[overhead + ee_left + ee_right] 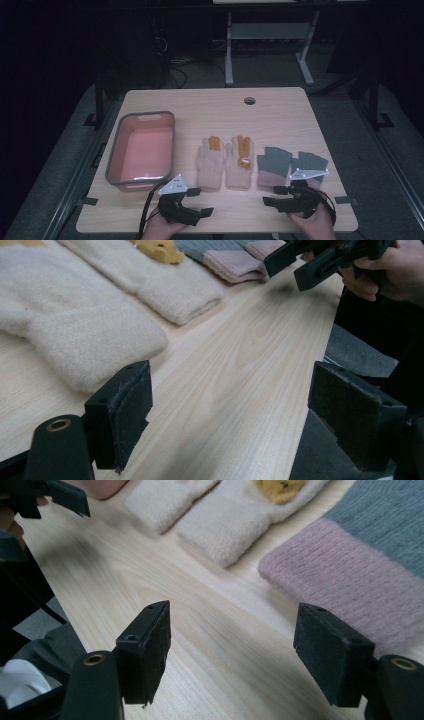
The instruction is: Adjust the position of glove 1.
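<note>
A pair of cream gloves, the left one (210,162) and the right one (239,162), each with orange fingers, lies flat at mid-table. Beside them on the right lie two grey gloves with pink cuffs (273,166) (310,162). My left gripper (201,201) hovers open near the front edge, jaws pointing right, below the cream pair. My right gripper (270,196) stands open in front of the grey gloves, jaws pointing left. The left gripper view has open jaws (235,405) over bare wood, with a cream cuff (85,345) beyond. In the right gripper view the open jaws (240,650) sit near a pink cuff (350,580).
A pink bin (114,155) with a grey rim stands at the table's left side, with nothing in it. A round cable hole (249,100) is at the table's far edge. Bare wood lies between the two grippers. Beyond the table stands a metal desk frame (229,55).
</note>
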{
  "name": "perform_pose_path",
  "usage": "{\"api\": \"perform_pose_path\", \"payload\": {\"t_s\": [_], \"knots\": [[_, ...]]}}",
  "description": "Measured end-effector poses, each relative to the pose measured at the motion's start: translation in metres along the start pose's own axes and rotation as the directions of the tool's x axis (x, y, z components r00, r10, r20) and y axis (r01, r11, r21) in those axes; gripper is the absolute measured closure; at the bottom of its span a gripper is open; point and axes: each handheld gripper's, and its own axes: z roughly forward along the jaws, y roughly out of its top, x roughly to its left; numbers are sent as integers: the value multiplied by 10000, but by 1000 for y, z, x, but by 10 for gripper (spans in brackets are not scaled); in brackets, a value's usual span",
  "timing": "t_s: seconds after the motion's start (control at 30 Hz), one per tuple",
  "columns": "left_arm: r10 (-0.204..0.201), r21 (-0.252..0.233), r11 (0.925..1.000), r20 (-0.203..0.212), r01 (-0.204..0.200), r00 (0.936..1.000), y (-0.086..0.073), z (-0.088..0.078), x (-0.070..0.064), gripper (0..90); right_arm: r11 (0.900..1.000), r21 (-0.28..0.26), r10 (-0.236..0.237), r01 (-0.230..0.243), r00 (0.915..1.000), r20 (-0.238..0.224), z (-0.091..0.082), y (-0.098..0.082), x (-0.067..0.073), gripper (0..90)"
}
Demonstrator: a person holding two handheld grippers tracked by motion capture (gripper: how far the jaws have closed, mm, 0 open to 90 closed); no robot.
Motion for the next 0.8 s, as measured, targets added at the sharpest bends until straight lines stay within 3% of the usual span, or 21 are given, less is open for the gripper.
{"api": "perform_pose_path", "payload": {"t_s": [0.43,0.8], "knots": [[0,-37,10000,-72,0,10000,-1,-1,1,178,9996,44,-282,283,9995,-125,0,13,4,285],[-92,-183,9998,-180,88,9998,0,-6,1,177,9952,756,-602,614,9980,-187,7,40,12,289]]}}
